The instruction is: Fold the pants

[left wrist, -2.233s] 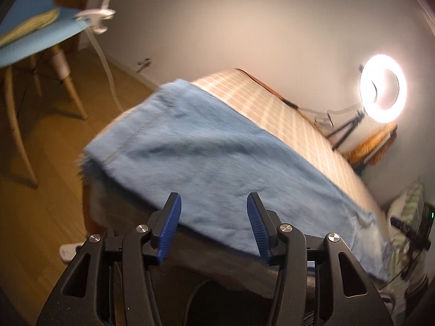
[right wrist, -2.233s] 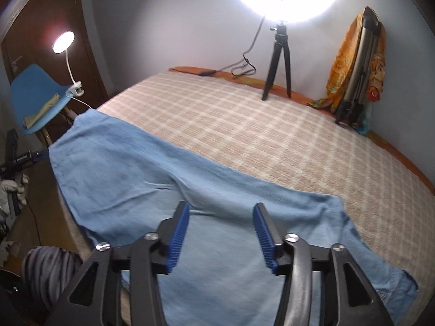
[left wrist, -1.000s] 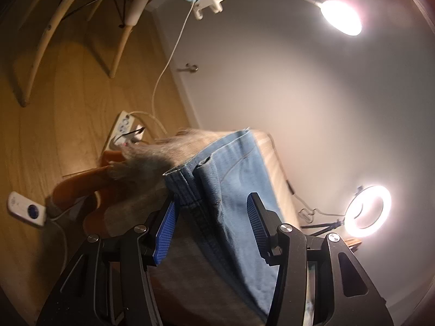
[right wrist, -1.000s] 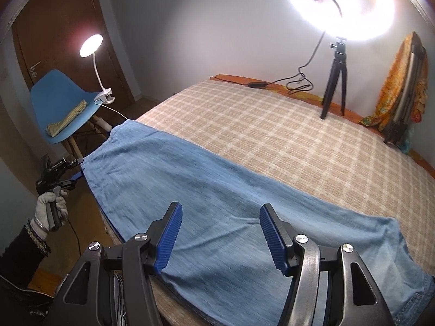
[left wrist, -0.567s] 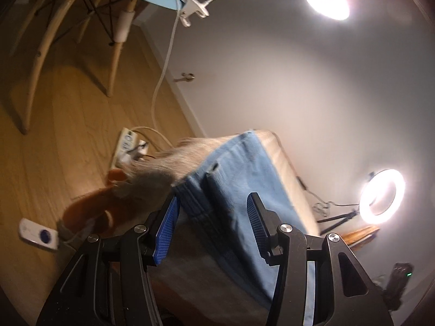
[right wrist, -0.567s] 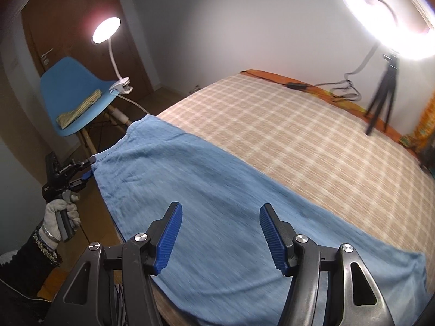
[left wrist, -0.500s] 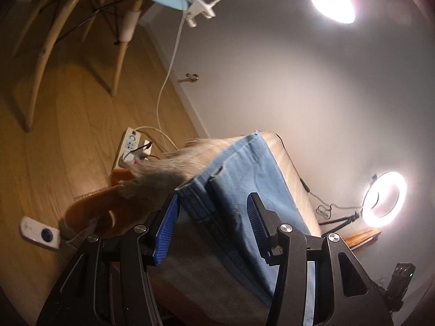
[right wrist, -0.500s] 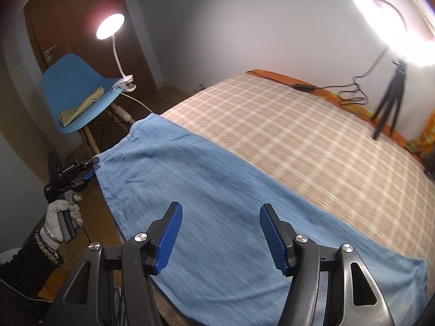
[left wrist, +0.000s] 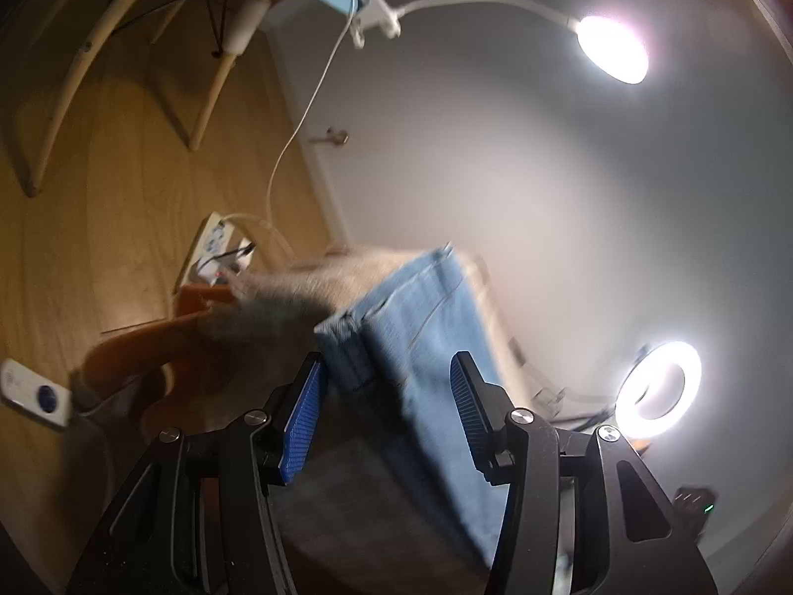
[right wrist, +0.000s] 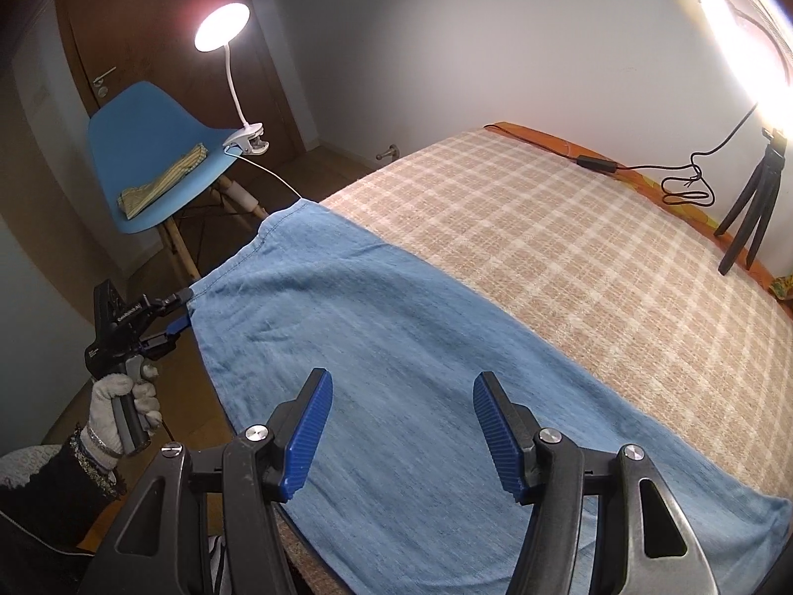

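Left gripper [left wrist: 386, 399] sits right at the waistband corner of the pants [right wrist: 396, 362], its blue pads spread with the denim edge between them, and from its own blurred view I can't tell for sure whether either pad touches the cloth; nothing is pinched. Seen from the right wrist camera, that left gripper [right wrist: 181, 315] reaches in from the side at the bed's edge, pointing roughly level at the corner of the fabric, carried by a gloved left hand [right wrist: 121, 404] wrapped around the handle, a dark sleeve and bracelets below it. Over on the other side, the right gripper [right wrist: 399, 434] hovers above the middle of the pants, tilted down toward them, jaws standing wide apart with nothing held. The pants themselves lie spread flat along the near edge of the bed [right wrist: 570, 228], running from the waistband at the left corner out toward the right, on a checked beige cover. Beyond the corner stands a blue chair [right wrist: 148, 148] with a folded striped cloth on its seat and a lit clip lamp [right wrist: 221, 27] clamped to it. At the far right a ring light [right wrist: 738, 34] glares on its tripod.
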